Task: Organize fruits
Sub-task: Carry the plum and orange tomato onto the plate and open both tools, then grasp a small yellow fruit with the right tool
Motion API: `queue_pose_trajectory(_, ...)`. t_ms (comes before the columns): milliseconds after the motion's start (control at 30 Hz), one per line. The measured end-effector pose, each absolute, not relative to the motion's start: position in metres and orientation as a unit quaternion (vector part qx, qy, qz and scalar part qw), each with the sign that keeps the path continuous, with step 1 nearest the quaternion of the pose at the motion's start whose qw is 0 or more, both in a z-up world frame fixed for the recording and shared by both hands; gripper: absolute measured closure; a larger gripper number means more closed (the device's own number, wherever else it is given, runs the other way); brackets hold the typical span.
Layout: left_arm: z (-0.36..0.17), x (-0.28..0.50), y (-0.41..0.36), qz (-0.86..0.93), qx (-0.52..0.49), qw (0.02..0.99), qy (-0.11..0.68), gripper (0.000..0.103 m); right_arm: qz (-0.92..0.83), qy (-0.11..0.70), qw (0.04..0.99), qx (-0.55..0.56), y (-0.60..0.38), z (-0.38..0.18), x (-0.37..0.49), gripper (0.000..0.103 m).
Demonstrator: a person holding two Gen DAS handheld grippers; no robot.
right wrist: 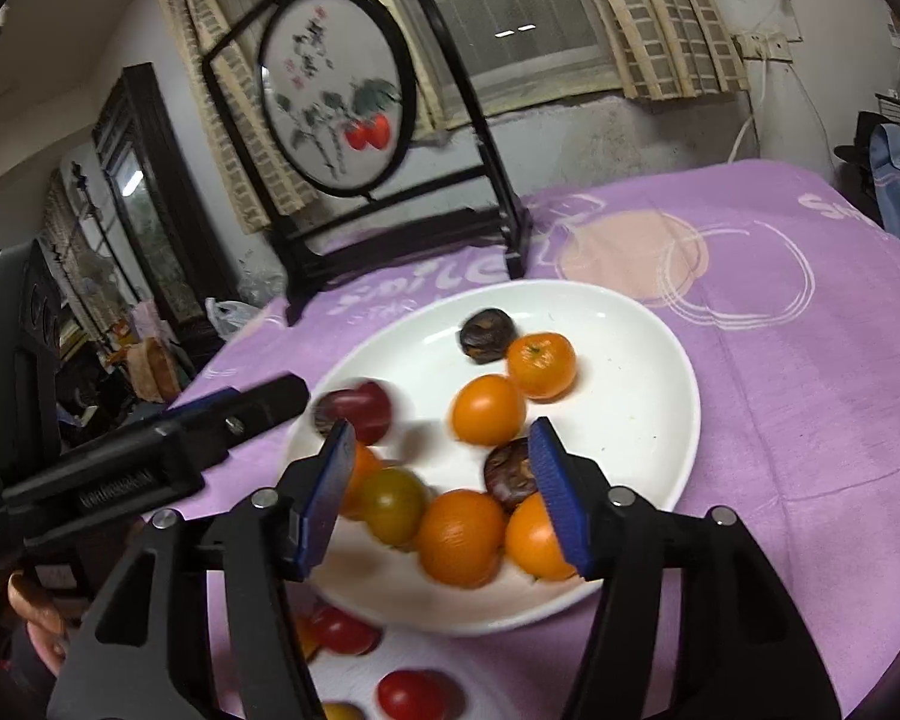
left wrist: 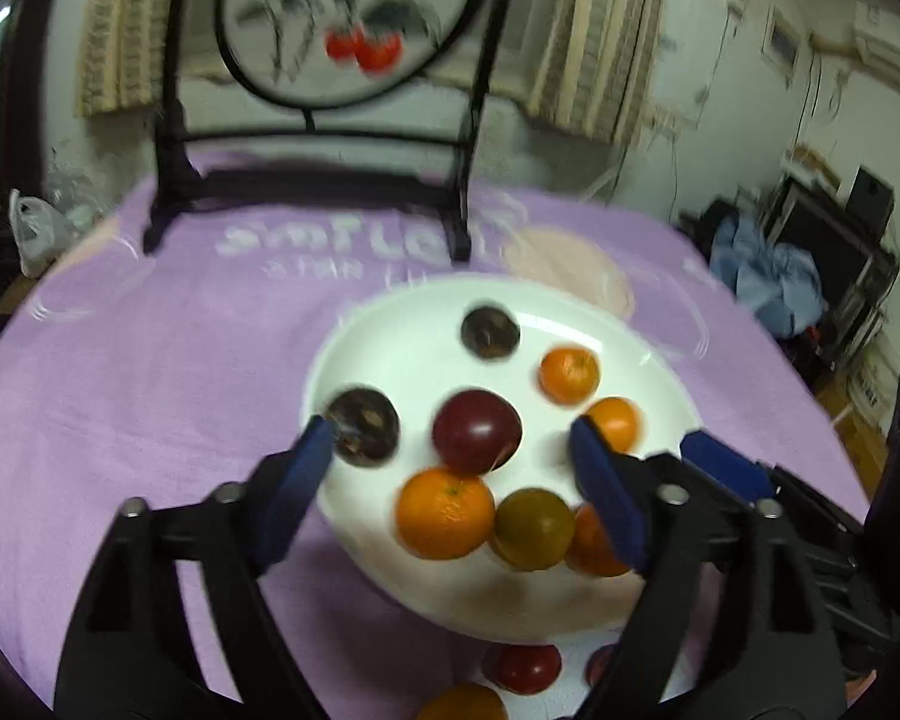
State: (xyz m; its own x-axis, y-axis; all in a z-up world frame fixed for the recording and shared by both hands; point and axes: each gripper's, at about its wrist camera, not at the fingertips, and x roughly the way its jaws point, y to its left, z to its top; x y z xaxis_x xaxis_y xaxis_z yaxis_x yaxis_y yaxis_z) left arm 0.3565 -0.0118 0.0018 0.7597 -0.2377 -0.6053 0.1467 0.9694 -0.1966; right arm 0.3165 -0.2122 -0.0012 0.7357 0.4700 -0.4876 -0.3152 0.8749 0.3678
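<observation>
Well into the sort, by the look of it — white plate (right wrist: 660,372) on the purple table (right wrist: 810,360) already loaded with glossy oranges (right wrist: 489,409), a smooth dark-red tomato (left wrist: 477,432), an olive-green one (right wrist: 393,504) and wrinkled brown passion fruits (left wrist: 490,332). Left to gather: red tomatoes (right wrist: 342,630) and an orange one lying near, just off the plate's front rim. Left claw (left wrist: 453,474) spread wide above the plate, gripping nothing. Right claw (right wrist: 441,501) likewise agape and empty — ribbed blue pads (right wrist: 561,504) flanking the near fruits.
</observation>
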Motion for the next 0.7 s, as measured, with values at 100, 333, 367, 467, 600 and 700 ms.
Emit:
queue_pose_trajectory(100, 0.014, 0.336, 0.000, -0.098, -0.076, 0.942, 0.312, 0.010, 0.227, 0.301, 0.919, 0.117, -0.207, 0.001, 0.298, 0.043)
queue_pose_trajectory(333, 0.001, 0.291, 0.028, -0.051, -0.054, 0.947, 0.312, 0.006, 0.274, 0.358, 0.891, 0.050, -0.176, -0.018, 0.253, 0.043)
queue_pose_trajectory(367, -0.002, 0.286, 0.033, -0.038, -0.052, 0.947, 0.315, 0.005, 0.279, 0.361, 0.889, 0.044, -0.173, -0.020, 0.246, 0.043)
queue_pose_trajectory(467, -0.006, 0.276, 0.048, -0.022, -0.057, 0.945, 0.323, 0.005, 0.285, 0.380, 0.880, 0.018, -0.167, -0.026, 0.227, 0.042)
queue_pose_trajectory(600, -0.005, 0.266, 0.064, -0.006, -0.076, 0.944, 0.321, 0.005, 0.294, 0.416, 0.860, -0.014, -0.160, -0.039, 0.213, 0.043)
queue_pose_trajectory(700, -0.005, 0.261, 0.069, 0.010, -0.071, 0.946, 0.316, 0.005, 0.302, 0.427, 0.852, -0.027, -0.157, -0.044, 0.208, 0.045)
